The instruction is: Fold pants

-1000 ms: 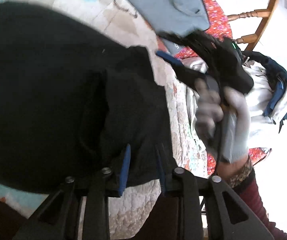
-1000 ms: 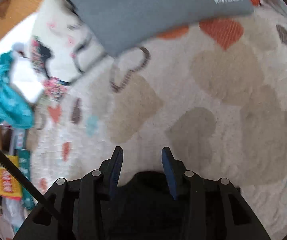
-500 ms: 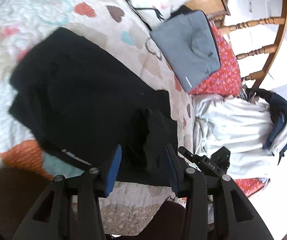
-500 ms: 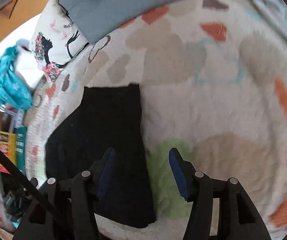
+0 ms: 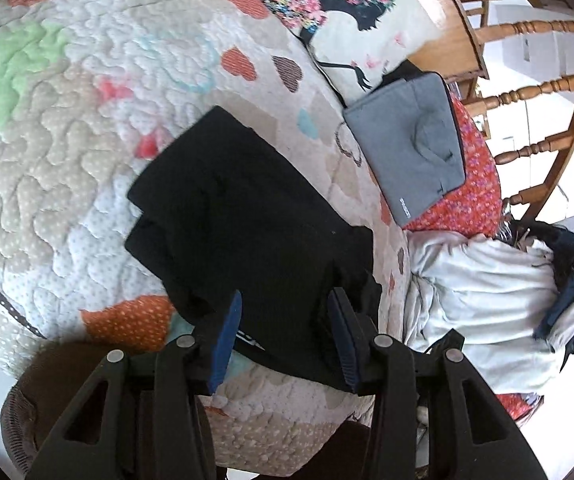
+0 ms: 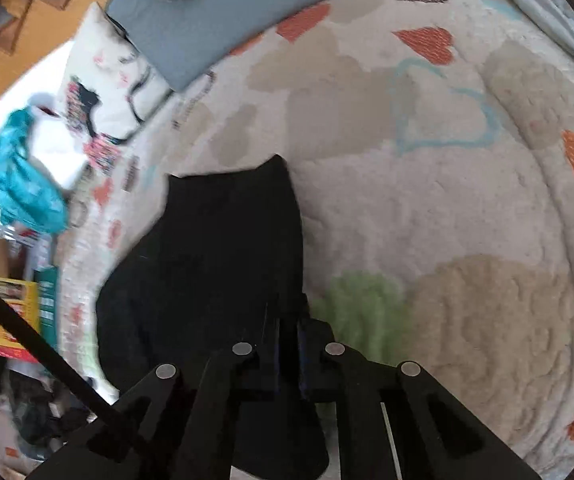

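The black pants (image 5: 247,208) lie folded on the heart-patterned quilt (image 5: 67,120). In the left wrist view my left gripper (image 5: 285,320) hovers open over their near end, and the blue pads (image 5: 229,328) stand apart with no grip on the fabric. In the right wrist view the pants (image 6: 215,248) stretch away from my right gripper (image 6: 287,332). Its jaws are closing and stand almost together, pinching the pants' right-hand edge next to a green patch (image 6: 363,304) of the quilt.
A grey laptop sleeve (image 5: 411,152) and a printed pillow (image 5: 347,12) lie beyond the pants. A white garment pile (image 5: 479,292) and red floral cloth (image 5: 475,184) sit to the right, with a wooden chair (image 5: 527,92) behind. Teal cloth (image 6: 19,184) lies off the quilt's left edge.
My left gripper let go of the pants, widened and drew back. My right gripper swung over from bare quilt to the pants' edge, opened, then closed on it.
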`<state>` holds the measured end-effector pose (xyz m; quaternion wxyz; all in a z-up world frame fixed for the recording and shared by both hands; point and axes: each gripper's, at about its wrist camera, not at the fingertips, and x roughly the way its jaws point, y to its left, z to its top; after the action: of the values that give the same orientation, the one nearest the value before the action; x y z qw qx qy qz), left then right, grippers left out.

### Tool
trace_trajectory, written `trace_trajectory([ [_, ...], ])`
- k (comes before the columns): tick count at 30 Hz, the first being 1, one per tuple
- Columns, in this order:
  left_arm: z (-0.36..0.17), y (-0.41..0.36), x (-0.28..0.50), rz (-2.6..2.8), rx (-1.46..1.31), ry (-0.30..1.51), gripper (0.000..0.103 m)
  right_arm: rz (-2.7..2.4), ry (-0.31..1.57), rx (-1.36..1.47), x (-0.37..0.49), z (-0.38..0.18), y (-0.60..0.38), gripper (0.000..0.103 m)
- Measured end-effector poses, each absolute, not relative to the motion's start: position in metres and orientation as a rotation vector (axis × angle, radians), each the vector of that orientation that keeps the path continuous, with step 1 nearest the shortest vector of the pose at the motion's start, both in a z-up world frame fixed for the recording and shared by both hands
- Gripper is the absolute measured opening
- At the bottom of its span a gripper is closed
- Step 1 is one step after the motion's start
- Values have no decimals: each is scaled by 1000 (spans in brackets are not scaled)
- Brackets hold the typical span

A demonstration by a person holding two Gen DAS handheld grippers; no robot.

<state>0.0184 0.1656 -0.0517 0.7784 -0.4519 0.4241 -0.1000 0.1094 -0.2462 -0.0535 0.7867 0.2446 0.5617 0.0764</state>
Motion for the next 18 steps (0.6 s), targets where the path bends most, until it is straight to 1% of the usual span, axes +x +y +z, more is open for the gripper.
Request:
trace_trajectory([
  [3,-53,178,17,-199,-997,900,43,153,1201,520,106,-44,-248,21],
  [8,-55,196,16,-174,-1035,869,44,166,1054,423,96,9,-221,22],
  [10,-57,201,14,-164,-1043,862,45,264,1058,449,97,14,-202,22],
  [14,-64,210,11,-149,-1064,865,46,407,1191,548,110,-20,-157,22],
  [16,-68,216,8,-141,-1071,866,47,434,1293,560,121,-52,-134,24],
  [17,-69,218,8,-138,-1073,867,47,422,1321,564,124,-63,-129,24],
  [18,-71,220,7,-136,-1074,869,49,411,1313,579,127,-62,-129,24],
])
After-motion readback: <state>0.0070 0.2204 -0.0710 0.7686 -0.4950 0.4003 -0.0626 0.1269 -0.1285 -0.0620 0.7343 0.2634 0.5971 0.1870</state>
